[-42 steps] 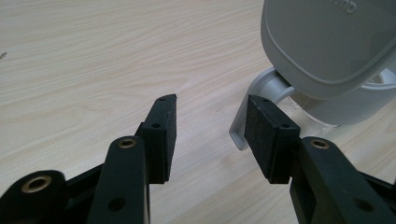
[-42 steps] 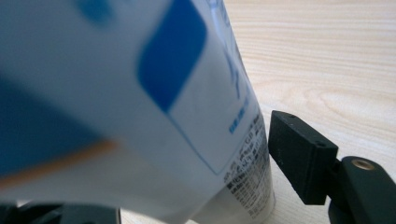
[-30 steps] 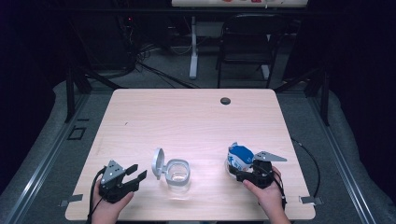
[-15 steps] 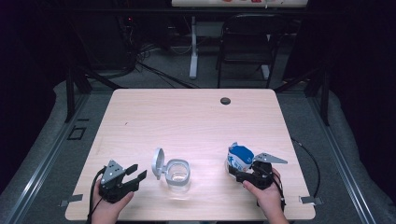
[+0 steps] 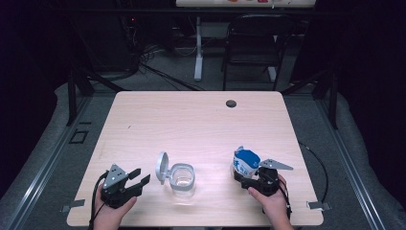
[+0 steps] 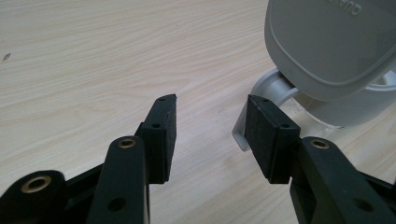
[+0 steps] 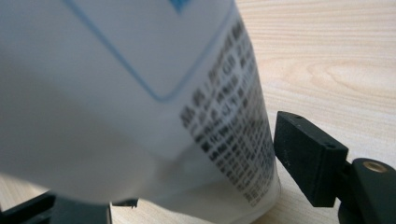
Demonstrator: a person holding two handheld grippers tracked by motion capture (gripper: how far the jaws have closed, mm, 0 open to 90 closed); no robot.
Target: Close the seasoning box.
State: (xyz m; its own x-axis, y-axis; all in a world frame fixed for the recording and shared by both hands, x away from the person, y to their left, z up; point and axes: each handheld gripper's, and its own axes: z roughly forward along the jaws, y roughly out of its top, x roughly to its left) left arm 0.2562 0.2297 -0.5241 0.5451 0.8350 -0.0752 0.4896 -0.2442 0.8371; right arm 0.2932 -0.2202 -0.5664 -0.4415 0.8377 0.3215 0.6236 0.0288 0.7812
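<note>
The left gripper (image 5: 136, 178), jaws wide and empty, rests on the pale wooden table (image 5: 201, 120) just beside the clear plastic container (image 5: 182, 178), whose grey flip lid (image 6: 336, 44) looms upright in the left gripper view; the right gripper (image 5: 243, 179) straddles the blue-and-white carton (image 5: 246, 162), printed side (image 7: 140, 93) close between its jaws, grip unclear

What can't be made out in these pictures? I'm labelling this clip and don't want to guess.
- Right gripper, right gripper view: whether its pads press the white-and-blue carton is unclear; the carton hides the left jaw.
- Carton's black print: blurred, too close.
- Clear plastic container with open grey flip lid, high view: contents too small to tell.
- Container, left gripper view: lid cut off by the top edge.
</note>
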